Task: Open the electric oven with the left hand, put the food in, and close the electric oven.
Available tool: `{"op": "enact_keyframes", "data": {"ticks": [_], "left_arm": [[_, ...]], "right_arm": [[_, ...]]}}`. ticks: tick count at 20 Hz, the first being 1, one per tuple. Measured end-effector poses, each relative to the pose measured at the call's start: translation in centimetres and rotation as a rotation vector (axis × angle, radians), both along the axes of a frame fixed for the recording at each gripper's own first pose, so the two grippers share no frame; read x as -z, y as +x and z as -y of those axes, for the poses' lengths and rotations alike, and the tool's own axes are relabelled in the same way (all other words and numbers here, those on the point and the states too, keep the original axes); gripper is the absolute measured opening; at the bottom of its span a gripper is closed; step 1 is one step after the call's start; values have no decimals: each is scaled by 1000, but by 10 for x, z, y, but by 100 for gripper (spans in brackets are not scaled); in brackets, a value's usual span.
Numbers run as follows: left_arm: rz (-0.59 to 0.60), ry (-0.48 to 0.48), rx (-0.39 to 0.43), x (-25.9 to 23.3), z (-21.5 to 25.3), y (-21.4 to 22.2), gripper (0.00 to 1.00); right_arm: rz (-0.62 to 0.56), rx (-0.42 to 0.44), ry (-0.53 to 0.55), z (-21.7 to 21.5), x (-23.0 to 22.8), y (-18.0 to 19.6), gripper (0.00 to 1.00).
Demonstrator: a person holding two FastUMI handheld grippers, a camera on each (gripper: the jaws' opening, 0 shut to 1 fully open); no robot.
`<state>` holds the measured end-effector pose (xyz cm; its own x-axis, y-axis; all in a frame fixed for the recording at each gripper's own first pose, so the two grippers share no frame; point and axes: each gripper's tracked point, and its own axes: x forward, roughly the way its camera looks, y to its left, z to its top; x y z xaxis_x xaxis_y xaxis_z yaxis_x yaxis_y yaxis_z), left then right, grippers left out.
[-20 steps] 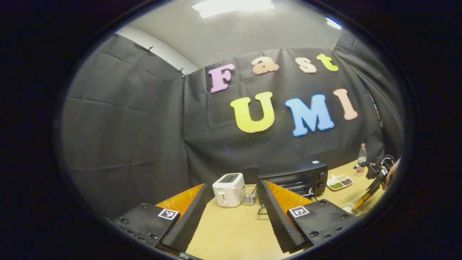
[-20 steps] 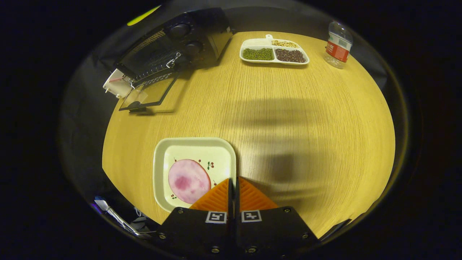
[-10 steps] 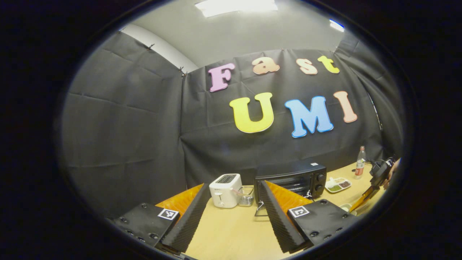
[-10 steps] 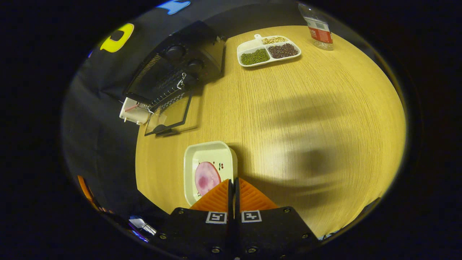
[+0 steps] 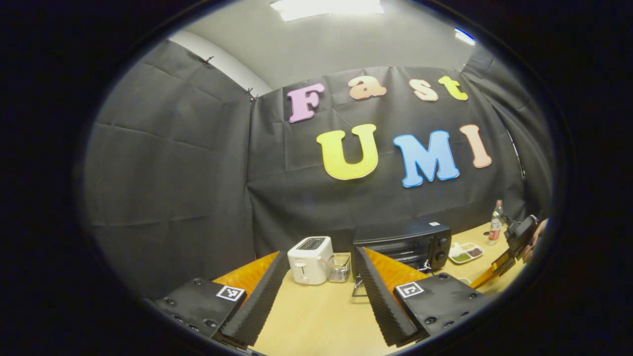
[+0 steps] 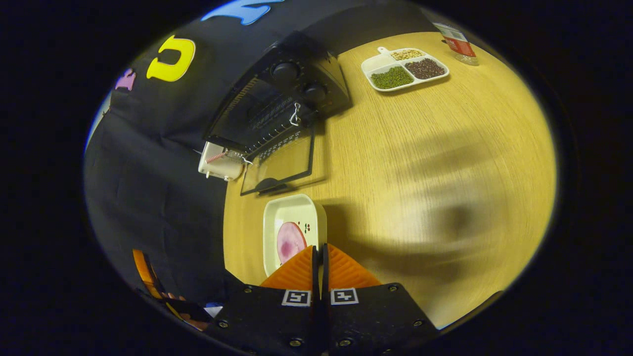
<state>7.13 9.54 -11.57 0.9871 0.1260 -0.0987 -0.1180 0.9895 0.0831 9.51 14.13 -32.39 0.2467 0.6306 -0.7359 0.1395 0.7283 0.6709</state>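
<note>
Right gripper [image 6: 319,249], fingers pressed together on the rim of a square plate [image 6: 271,232] w/ a pink food slice [image 6: 290,242], just short of the oven [image 6: 277,109], door [image 6: 282,165] down. Left gripper [image 5: 316,287] spread wide, holding nothing, well back from oven.

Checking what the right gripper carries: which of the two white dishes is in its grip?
The square plate with the pink ham slice, pinched at its near rim by the right gripper. The divided bean tray lies far off, beside the oven.
</note>
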Motion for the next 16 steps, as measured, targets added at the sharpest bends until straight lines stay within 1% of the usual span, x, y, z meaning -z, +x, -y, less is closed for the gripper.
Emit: {"op": "enact_keyframes", "data": {"ticks": [4,8,11,16], "left_arm": [[-12,2,-8,7,-10,5,100],[-18,4,-22,12,-24,11,100],[-21,0,-29,15,-33,18,100],[-36,-4,-27,28,-45,40,100]], "right_arm": [[44,118,50,-22,-15,35,1],[88,222,69,-39,-23,72,1],[118,322,88,-51,-28,101,1],[92,498,142,-76,-21,142,1]]}}
